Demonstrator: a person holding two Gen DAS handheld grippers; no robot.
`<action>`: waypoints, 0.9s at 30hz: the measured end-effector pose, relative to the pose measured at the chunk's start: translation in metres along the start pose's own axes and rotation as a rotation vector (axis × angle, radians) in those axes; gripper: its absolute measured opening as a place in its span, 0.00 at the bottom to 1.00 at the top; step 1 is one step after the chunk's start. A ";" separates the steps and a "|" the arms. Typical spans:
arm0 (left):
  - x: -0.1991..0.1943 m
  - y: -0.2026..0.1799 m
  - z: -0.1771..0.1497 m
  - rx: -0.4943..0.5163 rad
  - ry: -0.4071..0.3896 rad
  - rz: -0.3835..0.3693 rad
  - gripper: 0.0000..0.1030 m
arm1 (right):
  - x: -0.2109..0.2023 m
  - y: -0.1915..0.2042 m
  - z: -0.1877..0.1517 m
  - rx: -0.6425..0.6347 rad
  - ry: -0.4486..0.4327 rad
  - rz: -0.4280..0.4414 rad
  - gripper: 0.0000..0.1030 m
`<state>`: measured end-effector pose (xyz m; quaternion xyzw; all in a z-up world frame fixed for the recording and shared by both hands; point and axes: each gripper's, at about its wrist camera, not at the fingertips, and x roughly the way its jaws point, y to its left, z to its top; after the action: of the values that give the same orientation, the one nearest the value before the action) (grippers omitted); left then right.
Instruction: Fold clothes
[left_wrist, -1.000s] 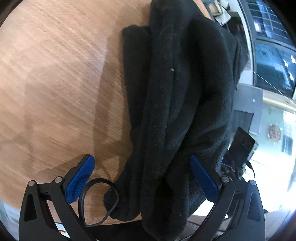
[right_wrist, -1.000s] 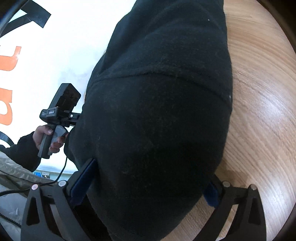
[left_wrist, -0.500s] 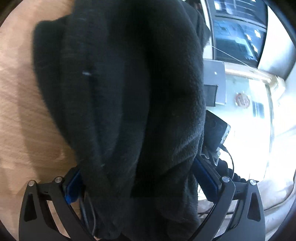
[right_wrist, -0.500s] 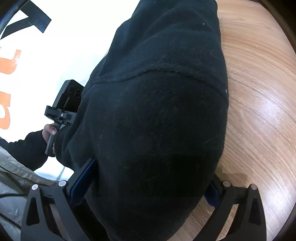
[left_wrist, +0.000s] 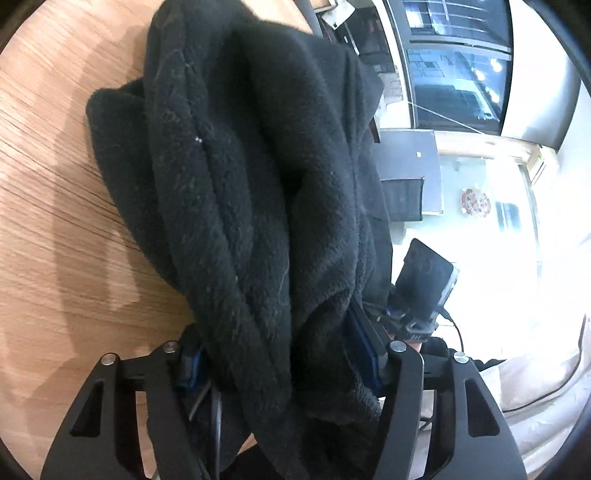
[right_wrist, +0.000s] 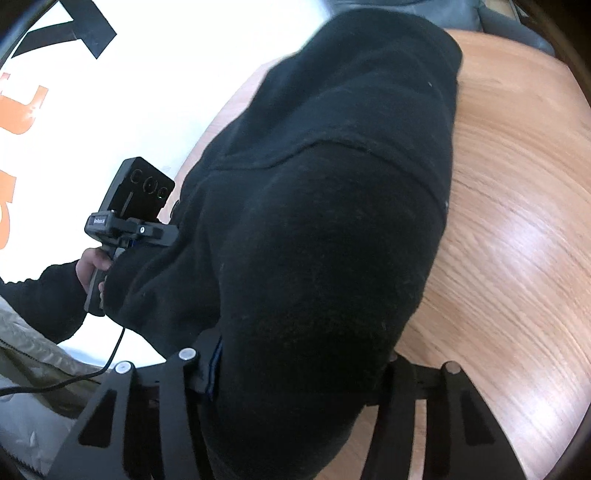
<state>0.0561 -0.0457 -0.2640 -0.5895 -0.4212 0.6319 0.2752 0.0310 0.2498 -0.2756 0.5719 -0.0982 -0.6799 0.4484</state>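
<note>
Bunched tighter than a second ago between both sets of closing fingers: black fleece garment (left_wrist: 258, 206), thick, napped and flecked with lint, its soft rolls gathered into rope-like folds. Clamped at the near end by left gripper (left_wrist: 280, 363), blue pads pressed into the pile on either side, jaws just drawn in from a wide spread. Seen from the right wrist, same garment (right_wrist: 325, 229) as a smooth rounded mound with a stitched seam across it, squeezed by right gripper (right_wrist: 299, 376), blue-edged left pad sunk against the cloth, right pad hidden behind the bulge. Draped over and lying on wooden bench (left_wrist: 55, 221), pale oak-grain laminate with a glossy sheen and a curved edge. Beyond the fabric in the right view, a person's hand (right_wrist: 92, 266) in a dark sleeve, wrapped round the pistol grip of the other tool, a flat black box mounted above it and a thin cable trailing below.
</note>
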 end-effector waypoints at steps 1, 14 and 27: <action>-0.003 0.004 0.009 0.004 -0.009 -0.001 0.60 | 0.000 0.007 0.000 -0.006 -0.013 -0.007 0.53; -0.192 -0.045 0.102 0.230 -0.283 0.102 0.60 | 0.024 0.152 0.114 -0.224 -0.214 -0.001 0.52; -0.282 0.121 0.275 0.228 -0.183 0.395 0.60 | 0.237 0.169 0.227 -0.086 -0.292 -0.098 0.53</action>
<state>-0.1515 -0.4012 -0.2367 -0.5658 -0.2470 0.7677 0.1718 -0.0681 -0.1048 -0.2560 0.4513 -0.1049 -0.7805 0.4196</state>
